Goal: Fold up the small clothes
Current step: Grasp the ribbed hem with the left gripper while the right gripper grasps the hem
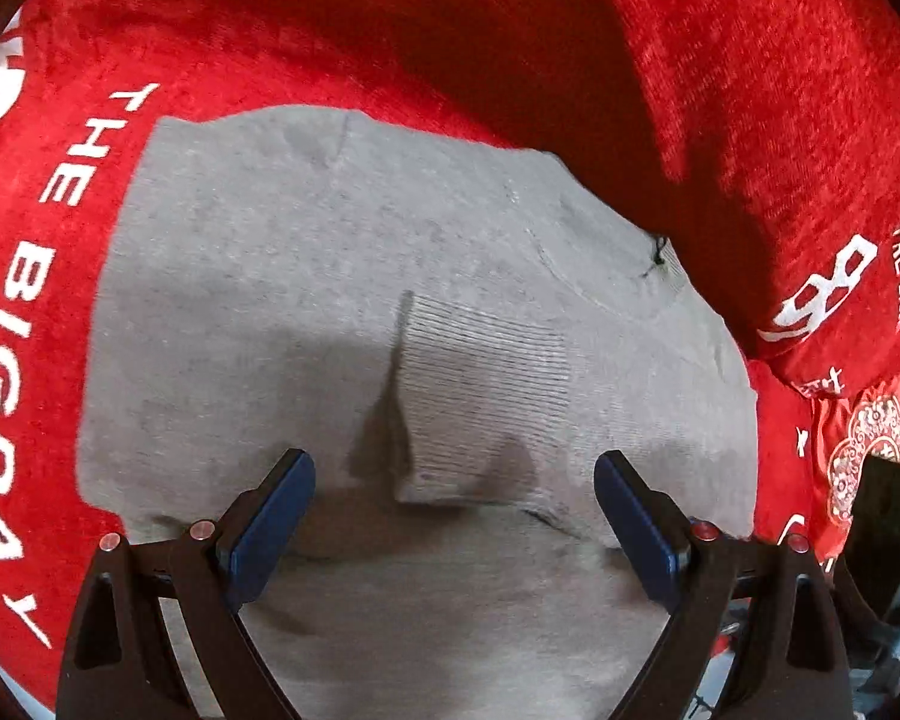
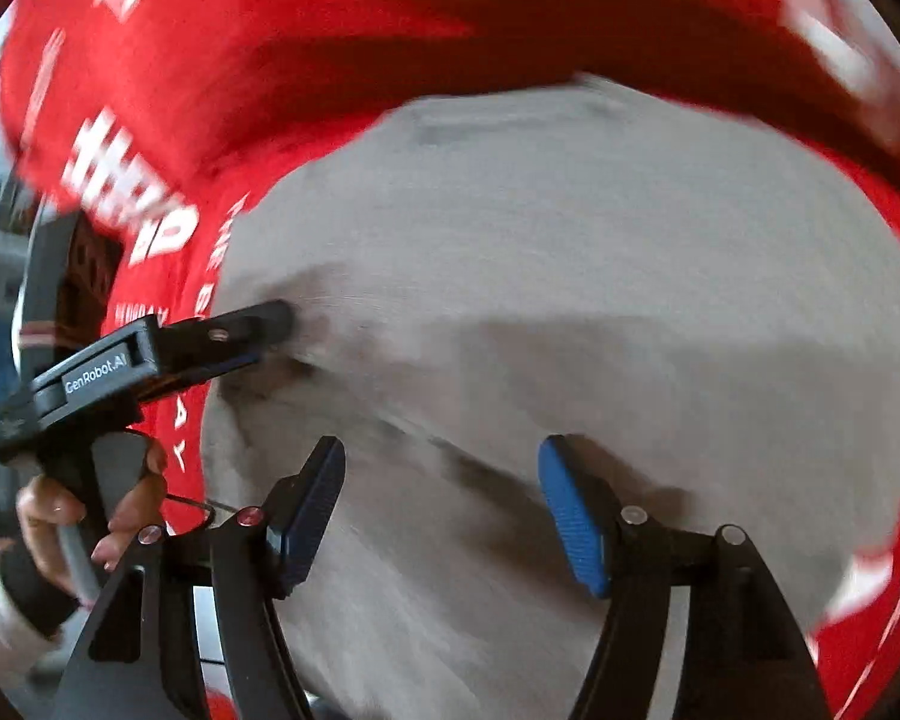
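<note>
Both claws — left claw (image 1: 455,501) and right claw (image 2: 441,504) — are held wide open, empty, low in frame over the grey garment (image 1: 342,276) on red cloth (image 1: 510,30).

The grey garment (image 1: 306,312) is matt knit cloth, ribbed at its cuff (image 1: 480,396); the red cover (image 1: 750,90) looks velvety; the left gripper (image 1: 455,516) has matt black plastic arms.

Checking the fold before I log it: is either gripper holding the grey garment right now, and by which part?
Nothing is held. The left gripper and right gripper both stand open over the grey garment.
</note>
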